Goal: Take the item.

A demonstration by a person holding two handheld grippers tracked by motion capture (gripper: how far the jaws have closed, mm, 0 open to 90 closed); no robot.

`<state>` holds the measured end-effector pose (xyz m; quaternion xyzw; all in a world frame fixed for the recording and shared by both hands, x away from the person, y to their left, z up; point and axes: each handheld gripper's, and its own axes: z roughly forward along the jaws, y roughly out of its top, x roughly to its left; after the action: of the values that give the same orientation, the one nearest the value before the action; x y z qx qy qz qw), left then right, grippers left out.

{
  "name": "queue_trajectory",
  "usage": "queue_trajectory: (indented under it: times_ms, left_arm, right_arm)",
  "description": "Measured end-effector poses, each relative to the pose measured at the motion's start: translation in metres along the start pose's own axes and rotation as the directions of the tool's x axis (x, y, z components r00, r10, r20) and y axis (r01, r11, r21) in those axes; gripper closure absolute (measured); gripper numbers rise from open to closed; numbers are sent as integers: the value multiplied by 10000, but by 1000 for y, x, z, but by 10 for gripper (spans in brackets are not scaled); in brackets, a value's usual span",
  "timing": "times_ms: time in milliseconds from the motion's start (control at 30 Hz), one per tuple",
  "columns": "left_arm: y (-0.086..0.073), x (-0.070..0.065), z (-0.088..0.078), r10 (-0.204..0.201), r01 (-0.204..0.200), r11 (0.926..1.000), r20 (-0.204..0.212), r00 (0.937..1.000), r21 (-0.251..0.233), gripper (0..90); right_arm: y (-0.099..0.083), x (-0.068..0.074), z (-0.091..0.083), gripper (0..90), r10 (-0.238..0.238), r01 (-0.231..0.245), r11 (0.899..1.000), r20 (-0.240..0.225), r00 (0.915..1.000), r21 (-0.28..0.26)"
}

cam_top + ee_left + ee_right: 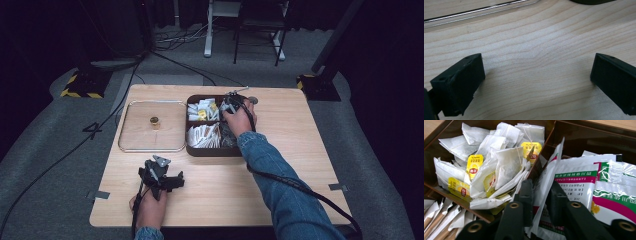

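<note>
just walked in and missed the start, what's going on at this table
A person works at a wooden table with a gripper in each hand. The right gripper reaches into a dark compartment tray and has closed its jaws on a white sachet standing on edge, beside a compartment of tea bags. The left gripper rests open on the bare table, holding nothing. A clear lid with a small knob lies left of the tray.
</note>
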<state>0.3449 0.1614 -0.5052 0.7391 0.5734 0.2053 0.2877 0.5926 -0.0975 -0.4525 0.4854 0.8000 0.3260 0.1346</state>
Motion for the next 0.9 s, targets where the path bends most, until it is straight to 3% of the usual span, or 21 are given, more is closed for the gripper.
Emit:
queue_trajectory:
  times_ms: [33,100,433,900]
  left_arm:
    - [0,0,0,-3,3,10000,-1,10000,-3,0]
    - [0,0,0,8,-8,10000,-13,10000,-12,0]
    - [0,0,0,22,-22,10000,-8,10000,-10,0]
    - [0,0,0,-9,9,10000,8,10000,2,0]
  right_arm:
    - [-1,1,-1,842,21,-21,10000,47,10000,10]
    - [-1,2,-3,872,-86,86,10000,145,9999,-4]
    - [0,-1,-20,879,-40,42,9986,30,10000,-529]
    - [9,-5,-67,879,-342,184,9822,-814,9961,-1872]
